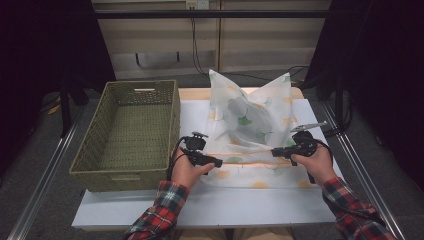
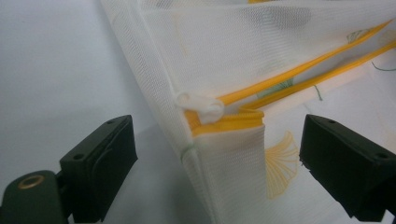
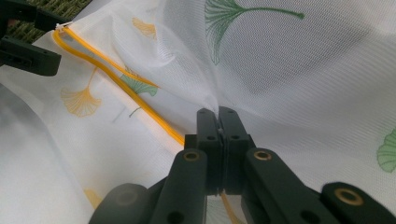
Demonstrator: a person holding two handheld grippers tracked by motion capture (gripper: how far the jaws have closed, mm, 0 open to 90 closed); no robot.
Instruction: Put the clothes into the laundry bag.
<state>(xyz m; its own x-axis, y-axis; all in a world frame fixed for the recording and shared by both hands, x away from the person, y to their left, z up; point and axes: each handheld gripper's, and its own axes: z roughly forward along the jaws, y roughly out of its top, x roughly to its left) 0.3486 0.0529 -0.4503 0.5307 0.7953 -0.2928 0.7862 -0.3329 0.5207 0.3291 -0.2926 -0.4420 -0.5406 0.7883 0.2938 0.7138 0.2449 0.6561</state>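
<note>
A white mesh bag [image 1: 250,117] printed with green and yellow leaves lies on the white table [image 1: 225,205], its far part puffed up. A yellow zipper [image 1: 245,155] runs along its near side. My left gripper [image 1: 217,162] is open, its jaws standing either side of the bag's corner [image 2: 224,140], where the zipper [image 2: 233,122] ends at a small white knot [image 2: 201,105]. My right gripper [image 1: 275,151] is shut on the bag's mesh [image 3: 303,70] right beside the zipper [image 3: 121,88]. The left gripper [image 3: 28,51] also appears far off in the right gripper view.
A woven green basket [image 1: 90,172] stands empty on the table's left, close to my left hand. Bare white table runs along the front edge. Metal rails flank the table, and a dark frame stands behind it.
</note>
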